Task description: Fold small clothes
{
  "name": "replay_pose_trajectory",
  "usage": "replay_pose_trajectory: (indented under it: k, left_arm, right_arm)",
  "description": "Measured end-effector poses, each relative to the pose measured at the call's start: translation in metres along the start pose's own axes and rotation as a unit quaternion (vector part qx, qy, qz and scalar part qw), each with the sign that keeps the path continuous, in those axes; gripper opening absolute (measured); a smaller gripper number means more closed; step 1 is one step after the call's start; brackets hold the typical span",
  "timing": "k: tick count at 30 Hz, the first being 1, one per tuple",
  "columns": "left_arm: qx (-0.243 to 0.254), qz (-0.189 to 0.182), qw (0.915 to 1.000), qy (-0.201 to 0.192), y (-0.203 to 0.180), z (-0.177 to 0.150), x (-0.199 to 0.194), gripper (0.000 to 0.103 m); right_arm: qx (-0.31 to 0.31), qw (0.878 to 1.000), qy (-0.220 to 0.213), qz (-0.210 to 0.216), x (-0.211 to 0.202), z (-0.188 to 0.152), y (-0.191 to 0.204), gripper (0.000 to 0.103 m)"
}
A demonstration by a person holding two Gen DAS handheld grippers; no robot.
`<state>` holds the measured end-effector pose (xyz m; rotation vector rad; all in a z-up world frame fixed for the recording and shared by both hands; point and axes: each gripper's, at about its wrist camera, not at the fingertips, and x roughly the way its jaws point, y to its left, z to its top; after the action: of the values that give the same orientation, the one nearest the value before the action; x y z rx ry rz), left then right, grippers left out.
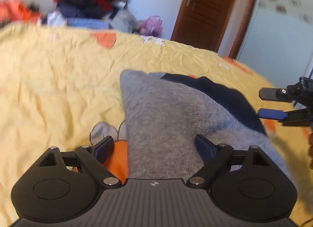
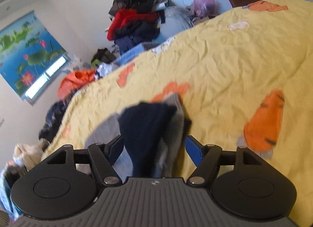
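Observation:
A small grey knit garment with a dark navy part lies on the yellow bedspread. My left gripper is open wide and straddles the garment's near end; its left pad is clear of the cloth. In the right wrist view the same garment shows bunched, navy over grey, between the spread fingers of my right gripper. The right gripper also shows at the right edge of the left wrist view, with bedspread visible between its fingers.
A tall heap of dark and red clothes rises beyond the bed's far side, with an orange garment and a purple bag nearby. A brown door stands behind. Orange carrot prints dot the bedspread.

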<state>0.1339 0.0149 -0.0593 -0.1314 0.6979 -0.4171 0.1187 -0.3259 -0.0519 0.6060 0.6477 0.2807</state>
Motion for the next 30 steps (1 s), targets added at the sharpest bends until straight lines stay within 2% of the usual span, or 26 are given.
replay_pose_trajectory:
  k: [3, 6, 7, 8, 9, 12, 13, 15, 17, 19, 21, 22, 23, 25, 28, 30]
  left_arm:
    - [-0.002, 0.006, 1.0000, -0.002, 0.000, -0.001, -0.002, 0.097]
    - [0.000, 0.007, 1.0000, -0.003, -0.001, -0.003, -0.003, 0.098]
    - [-0.001, 0.005, 1.0000, -0.003, -0.002, -0.003, -0.003, 0.098]
    - [-0.003, 0.003, 1.0000, -0.004, -0.001, -0.003, -0.005, 0.098]
    - [-0.005, 0.002, 1.0000, -0.006, -0.001, -0.003, -0.006, 0.098]
    - [-0.011, -0.003, 0.9999, -0.010, 0.002, -0.004, -0.008, 0.099]
    - [-0.013, -0.006, 0.9999, -0.010, 0.003, -0.004, -0.008, 0.100]
    - [-0.010, -0.007, 0.9999, -0.008, 0.003, -0.004, -0.008, 0.101]
    - [-0.008, -0.009, 0.9999, -0.006, 0.003, -0.004, -0.007, 0.101]
    - [-0.012, -0.013, 0.9998, -0.005, 0.006, -0.003, -0.009, 0.101]
    - [-0.022, -0.005, 0.9996, -0.018, 0.008, -0.005, -0.022, 0.101]
    - [-0.028, -0.009, 0.9992, -0.028, 0.010, -0.007, -0.032, 0.101]
    - [-0.033, -0.017, 0.9986, -0.037, 0.011, -0.009, -0.042, 0.101]
    - [-0.031, -0.015, 0.9983, -0.046, 0.013, -0.014, -0.061, 0.101]
    - [-0.023, 0.002, 0.9990, -0.038, 0.014, -0.024, -0.077, 0.101]
    - [-0.017, -0.002, 0.9996, -0.024, 0.013, -0.031, -0.079, 0.101]
  right_arm:
    - [0.015, 1.000, 0.004, 0.005, 0.015, 0.018, -0.001, 0.072]
    - [0.016, 0.999, 0.040, -0.006, 0.042, 0.025, -0.001, 0.071]
    - [0.020, 0.998, 0.051, -0.011, 0.051, 0.025, -0.001, 0.057]
    - [0.018, 0.998, 0.050, -0.013, 0.056, 0.024, 0.000, 0.022]
    - [0.005, 0.999, 0.046, -0.014, 0.058, 0.024, 0.004, 0.013]
    - [-0.043, 0.999, -0.007, 0.005, 0.041, 0.024, 0.020, 0.013]
    - [-0.042, 0.999, -0.017, 0.006, 0.039, 0.026, 0.018, 0.012]
    - [-0.009, 1.000, -0.006, -0.016, 0.046, 0.031, -0.001, 0.011]
    - [-0.013, 0.999, 0.018, -0.044, 0.059, 0.023, -0.014, 0.011]
    - [-0.012, 0.999, 0.030, -0.039, 0.064, 0.011, -0.017, 0.013]
    - [0.015, 0.999, 0.022, -0.029, 0.057, 0.008, -0.017, 0.021]
    - [0.024, 0.999, 0.015, -0.024, 0.049, 0.008, -0.015, 0.030]
    - [0.030, 0.999, 0.013, -0.014, 0.038, 0.008, -0.013, 0.045]
    - [0.026, 0.999, 0.006, 0.018, 0.015, 0.004, -0.006, 0.057]
    - [-0.016, 0.999, 0.025, 0.017, -0.006, -0.006, 0.008, 0.060]
    - [-0.027, 0.999, 0.034, 0.024, -0.013, -0.014, 0.012, 0.060]
